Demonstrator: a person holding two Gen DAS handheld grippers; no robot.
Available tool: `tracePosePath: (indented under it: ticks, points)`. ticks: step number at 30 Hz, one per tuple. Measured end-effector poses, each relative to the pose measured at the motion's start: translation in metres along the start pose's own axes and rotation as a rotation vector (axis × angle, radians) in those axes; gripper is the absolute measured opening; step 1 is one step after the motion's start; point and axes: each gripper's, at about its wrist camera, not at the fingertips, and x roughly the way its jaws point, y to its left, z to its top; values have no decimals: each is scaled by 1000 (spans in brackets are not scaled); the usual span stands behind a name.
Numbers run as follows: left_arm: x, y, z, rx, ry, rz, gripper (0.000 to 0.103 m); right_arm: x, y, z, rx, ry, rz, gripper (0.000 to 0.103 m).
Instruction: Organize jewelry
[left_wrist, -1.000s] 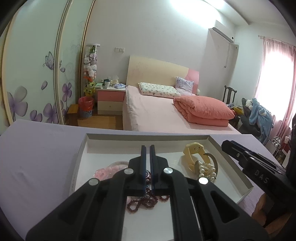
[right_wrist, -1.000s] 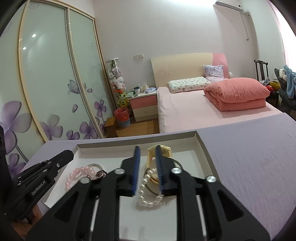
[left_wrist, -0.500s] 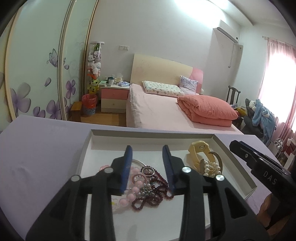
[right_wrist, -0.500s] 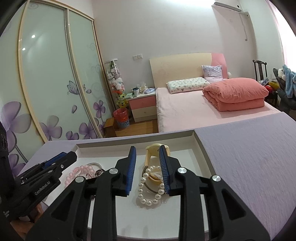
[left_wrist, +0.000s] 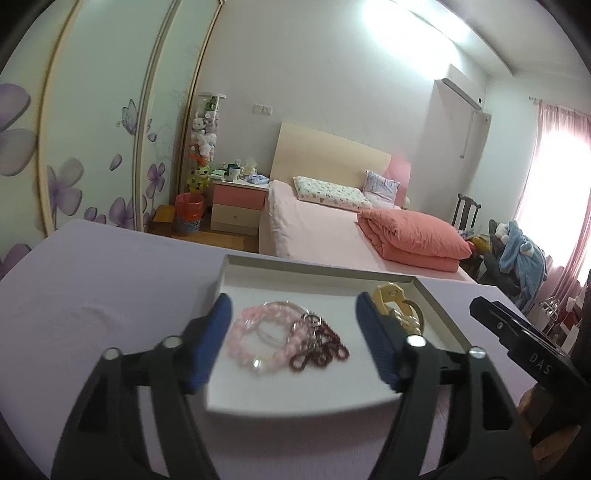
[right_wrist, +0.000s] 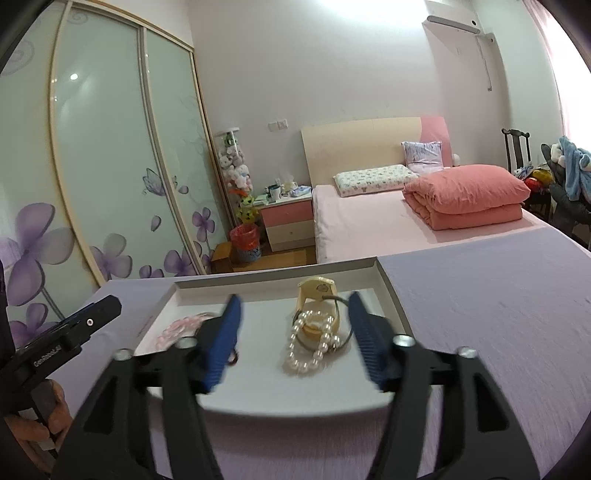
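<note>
Both tools gaped empty: left tool over the pink bead bracelet, right tool over the pearl bracelet, tray on the lilac table, bed beyond.

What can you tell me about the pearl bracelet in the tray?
The pearl bracelet is a loop of round, glossy white beads that look like pearl. It lies in the right part of the white tray, draped over a yellow ring-shaped piece and a thin dark hoop. The open right tool frames it without touching it.
</note>
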Motion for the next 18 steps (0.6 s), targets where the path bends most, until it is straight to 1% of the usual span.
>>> tracePosePath:
  ticks: [1, 2, 3, 4, 6, 7, 9, 12, 14, 18]
  points:
    - [-12, 1, -5, -1, -3, -4, 76, -7, 2, -2, -4, -4, 3, 76]
    - [-20, 2, -8, -2, -5, -7, 79, -15, 4, -4, -10, -9, 5, 81]
    - [-29, 3, -12, -1, -8, -12, 83, -23, 6, -6, -15, -14, 9, 88]
    - [-38, 3, -16, 0, -11, -13, 85, -31, 8, -8, -21, -19, 14, 93]
    - [-62, 5, -26, 0, -27, -8, 92, -44, 11, -13, -29, -27, 7, 97]
    - [-72, 6, -30, -2, -34, -6, 94, -53, 12, -17, -32, -32, -1, 100]
    - [-89, 7, -38, -7, -43, -4, 98, -67, 14, -25, -32, -37, -8, 101]
    - [-118, 7, -50, 6, -75, 17, 99, -87, 13, -37, -27, -43, -23, 101]
    - [-137, 4, -61, 26, -102, 46, 99, -99, 13, -46, -29, -54, -35, 101]
    - [-157, -3, -75, 44, -121, 75, 99, -118, 15, -57, -43, -76, -66, 101]
